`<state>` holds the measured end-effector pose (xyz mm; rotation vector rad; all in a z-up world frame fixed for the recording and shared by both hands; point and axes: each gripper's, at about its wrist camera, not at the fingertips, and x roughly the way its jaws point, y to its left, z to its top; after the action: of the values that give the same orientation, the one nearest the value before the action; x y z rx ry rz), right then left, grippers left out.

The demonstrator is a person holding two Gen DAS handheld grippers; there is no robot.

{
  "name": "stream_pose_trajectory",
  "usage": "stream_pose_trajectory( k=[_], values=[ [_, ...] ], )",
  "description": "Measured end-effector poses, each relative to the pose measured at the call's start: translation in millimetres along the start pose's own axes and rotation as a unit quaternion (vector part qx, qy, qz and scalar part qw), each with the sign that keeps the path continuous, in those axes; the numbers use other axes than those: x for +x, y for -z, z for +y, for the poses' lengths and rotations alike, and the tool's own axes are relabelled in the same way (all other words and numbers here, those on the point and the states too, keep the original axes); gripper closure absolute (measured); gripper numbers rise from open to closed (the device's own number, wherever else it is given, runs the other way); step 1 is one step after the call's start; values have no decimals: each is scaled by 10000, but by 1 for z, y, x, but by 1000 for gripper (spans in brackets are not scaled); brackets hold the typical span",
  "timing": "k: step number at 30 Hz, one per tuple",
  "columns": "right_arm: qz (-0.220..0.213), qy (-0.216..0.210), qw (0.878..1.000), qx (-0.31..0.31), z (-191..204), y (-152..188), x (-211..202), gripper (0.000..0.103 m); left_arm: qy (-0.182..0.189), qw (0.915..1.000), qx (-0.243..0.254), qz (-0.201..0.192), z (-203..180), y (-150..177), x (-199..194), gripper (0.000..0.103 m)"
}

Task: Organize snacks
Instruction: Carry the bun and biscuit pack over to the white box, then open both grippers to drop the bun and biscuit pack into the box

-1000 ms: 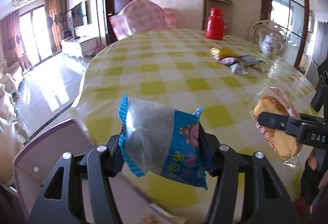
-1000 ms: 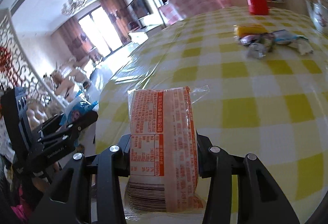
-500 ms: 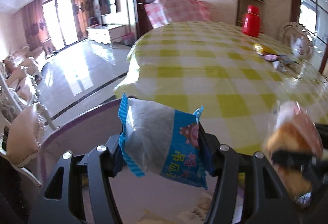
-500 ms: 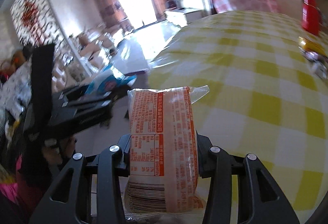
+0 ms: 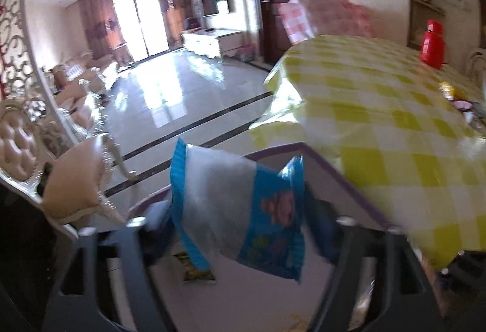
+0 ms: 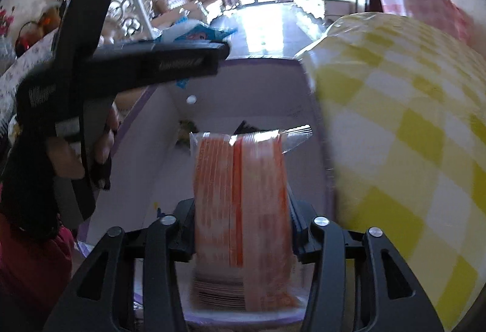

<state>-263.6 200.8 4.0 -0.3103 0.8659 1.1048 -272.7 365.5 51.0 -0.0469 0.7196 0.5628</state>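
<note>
we record both grippers over a white, purple-rimmed box (image 6: 243, 101) that sits just beside the edge of the table (image 5: 395, 125) with its yellow-and-white checked cloth. left gripper (image 5: 240, 228): jaws opening, pads drawn back from the blue-and-white snack packet (image 5: 237, 207); the packet is blurred between them and we see gaps on both sides, so we read it as released, above the box floor. right gripper (image 6: 243, 219): jaws opening too, with the orange-printed snack packet (image 6: 240, 210) standing upright between them, blurred; we cannot tell whether the pads touch it at all. in the right wrist view a hand (image 6: 79, 150) grasps the left gripper's handle, up and to the left. a yellow-green wrapper (image 5: 197, 271) lies on the box floor under the blue packet. on the far part of the table we note a red thermos (image 5: 432, 43) and a small heap of wrapped snacks (image 5: 458, 98), well apart from the box.
</note>
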Motion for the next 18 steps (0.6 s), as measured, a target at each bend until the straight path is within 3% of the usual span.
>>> stream_pose_trajectory(
  k=[1,2,10,15,18],
  values=[
    [-65,11,10000,16,-1,0,-2,27,-133,9999,3,-54,0,0,-1,5],
    [-148,33,9999,57,-4,1,-6,24,-268,9996,34,-126,0,0,-4,2],
    [-502,93,9961,716,-49,8,-42,24,-458,9980,417,-107,-24,3,-2,2],
    [-886,353,9884,1181,-89,25,-84,24,-371,9974,572,-254,-43,3,-8,2],
    [-1146,713,9791,1520,-122,40,-117,19,50,9984,511,-257,-58,-3,-16,2]
  ],
)
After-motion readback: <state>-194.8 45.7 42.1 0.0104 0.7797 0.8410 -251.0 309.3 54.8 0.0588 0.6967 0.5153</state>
